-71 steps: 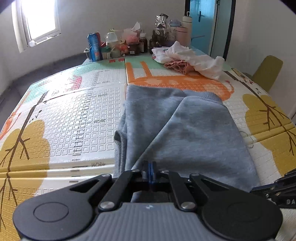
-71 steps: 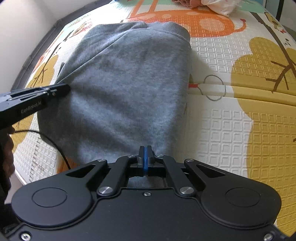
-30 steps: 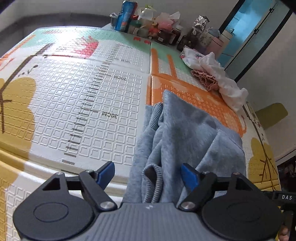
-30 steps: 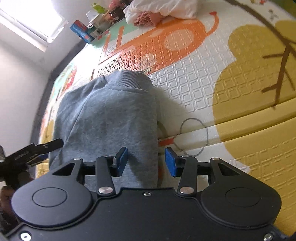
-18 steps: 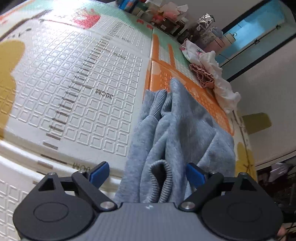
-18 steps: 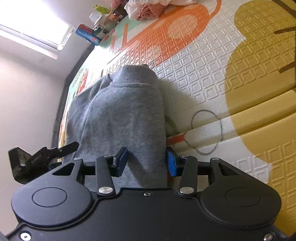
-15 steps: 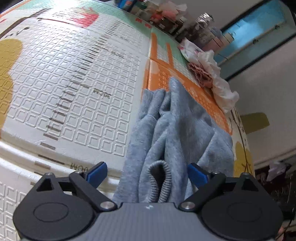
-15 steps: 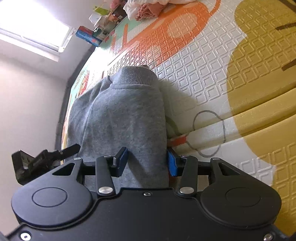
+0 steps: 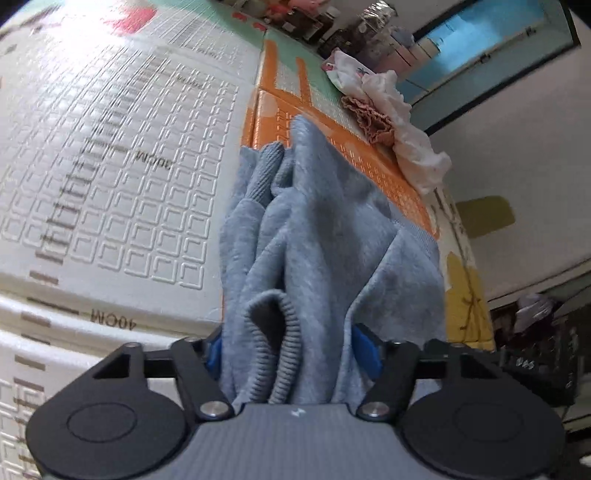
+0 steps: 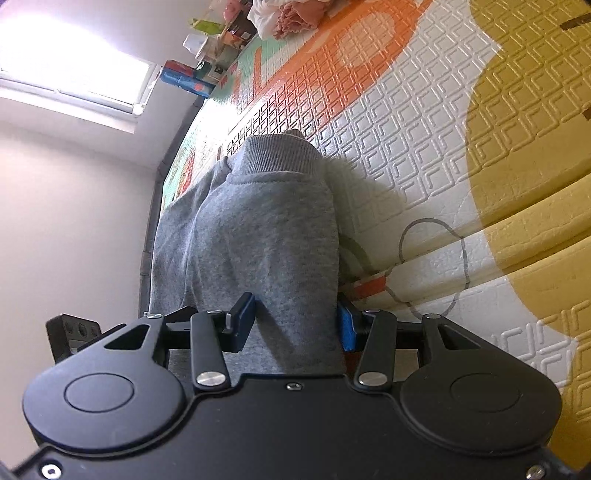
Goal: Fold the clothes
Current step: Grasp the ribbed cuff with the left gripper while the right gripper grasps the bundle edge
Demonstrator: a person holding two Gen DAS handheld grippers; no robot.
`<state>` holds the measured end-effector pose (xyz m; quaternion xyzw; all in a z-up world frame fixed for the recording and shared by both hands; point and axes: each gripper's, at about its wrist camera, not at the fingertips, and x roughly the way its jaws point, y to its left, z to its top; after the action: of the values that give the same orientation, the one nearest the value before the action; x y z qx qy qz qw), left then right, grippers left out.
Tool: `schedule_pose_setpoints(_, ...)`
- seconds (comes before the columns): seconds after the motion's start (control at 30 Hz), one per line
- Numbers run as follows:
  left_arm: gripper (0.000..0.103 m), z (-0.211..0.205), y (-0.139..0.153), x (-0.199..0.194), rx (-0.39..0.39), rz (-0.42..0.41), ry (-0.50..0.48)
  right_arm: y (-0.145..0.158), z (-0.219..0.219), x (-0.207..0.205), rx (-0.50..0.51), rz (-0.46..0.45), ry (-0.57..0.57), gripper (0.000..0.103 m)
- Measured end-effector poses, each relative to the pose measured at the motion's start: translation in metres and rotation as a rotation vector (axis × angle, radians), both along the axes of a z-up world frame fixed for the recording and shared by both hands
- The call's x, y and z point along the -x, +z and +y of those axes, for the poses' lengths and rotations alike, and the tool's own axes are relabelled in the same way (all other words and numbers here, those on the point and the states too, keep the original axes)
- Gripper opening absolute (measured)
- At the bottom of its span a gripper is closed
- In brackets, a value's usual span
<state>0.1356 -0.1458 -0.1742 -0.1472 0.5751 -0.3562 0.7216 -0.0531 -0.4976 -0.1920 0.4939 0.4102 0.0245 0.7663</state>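
A grey sweatshirt lies folded lengthwise on the patterned foam mat. My left gripper straddles its bunched near end, where a ribbed cuff curls between the blue pads. Its jaws are closing and the pads have just reached the sides of the bunch. In the right wrist view the sweatshirt runs away to its ribbed hem. My right gripper is open, with the thick fold filling the gap between its pads.
A pile of white and pink clothes lies at the mat's far right. Bottles and jars crowd the far end. A yellow chair stands beyond the right edge. The other gripper shows at the left of the right wrist view.
The left jaws have drawn in from wide open to the sides of the cloth bunch. Both grippers have sunk and tipped further down. The fold now fills the right gripper's gap.
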Motion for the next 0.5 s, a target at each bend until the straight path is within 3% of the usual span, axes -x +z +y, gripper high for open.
schedule_pose_setpoints(0.33,0.041,-0.002,0.008,0.003,0.010,-0.027,0.000,0.008,0.011,-0.003,0.058,-0.001,-0.002,0.021)
schedule_pose_setpoints(0.5,0.036,-0.003,0.019,0.007,0.015,-0.063,-0.005,0.025,0.015,-0.006,0.096,-0.018,0.024,0.018)
